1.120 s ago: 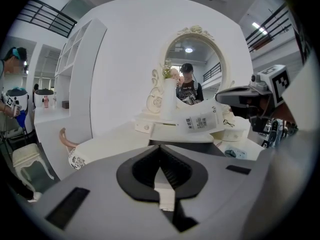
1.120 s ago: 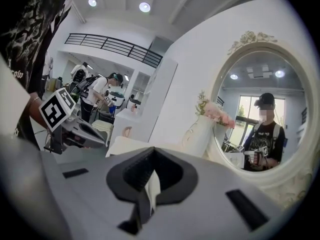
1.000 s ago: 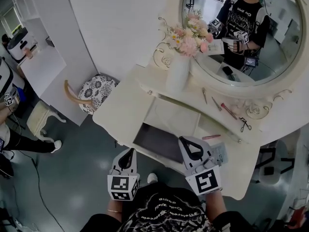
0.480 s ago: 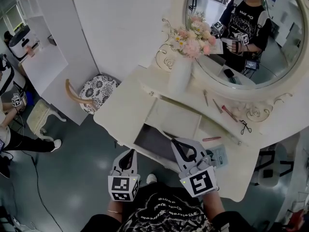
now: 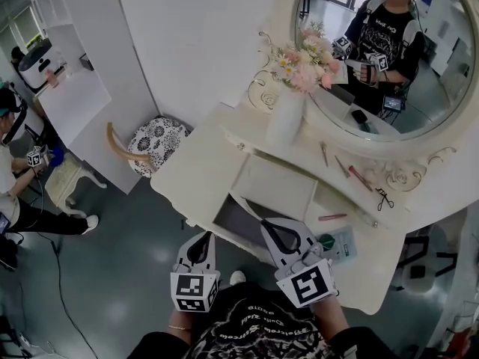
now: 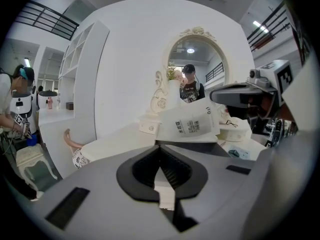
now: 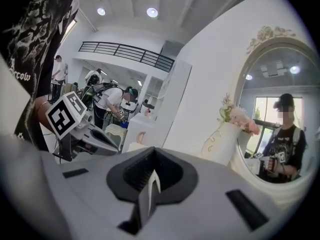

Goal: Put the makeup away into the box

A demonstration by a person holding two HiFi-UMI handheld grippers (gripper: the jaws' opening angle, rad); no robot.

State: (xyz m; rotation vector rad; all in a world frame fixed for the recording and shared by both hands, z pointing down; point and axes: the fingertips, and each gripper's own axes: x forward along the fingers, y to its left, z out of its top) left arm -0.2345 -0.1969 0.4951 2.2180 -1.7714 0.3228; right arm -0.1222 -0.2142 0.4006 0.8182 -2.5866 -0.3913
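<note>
A person stands at a white dressing table (image 5: pixel 198 174) with a two-jaw gripper in each hand, both tools pointing toward the tabletop. The left gripper (image 5: pixel 205 237) hangs in front of the table's near edge, over the grey floor, its jaws pressed together with nothing between them. The right gripper (image 5: pixel 265 224) reaches over the front of the open box (image 5: pixel 236 219) — a dark recess set into the tabletop, its white lid (image 5: pixel 277 185) lying back behind it — and its jaws are likewise closed and empty.

The makeup lies loose on the table to the right of the box, none of it inside. A pink stick (image 5: pixel 331 217) rests just beyond the right gripper, and a teal-marked packet (image 5: pixel 334 243) sits beside that gripper near the table's front. Farther back, below the oval mirror (image 5: pixel 419 81), lie two thin pencils (image 5: pixel 324 153), a red pencil (image 5: pixel 358 176) and an eyelash curler (image 5: pixel 386 198).

A white vase of pink and white flowers (image 5: pixel 288 114) stands at the mirror's left edge, and the glass reflects the person holding the grippers. A stool with a patterned cushion (image 5: pixel 153 137) stands left of the table — beyond it, at the frame's edge, a second person (image 5: pixel 15 170) bends over a small bench.
</note>
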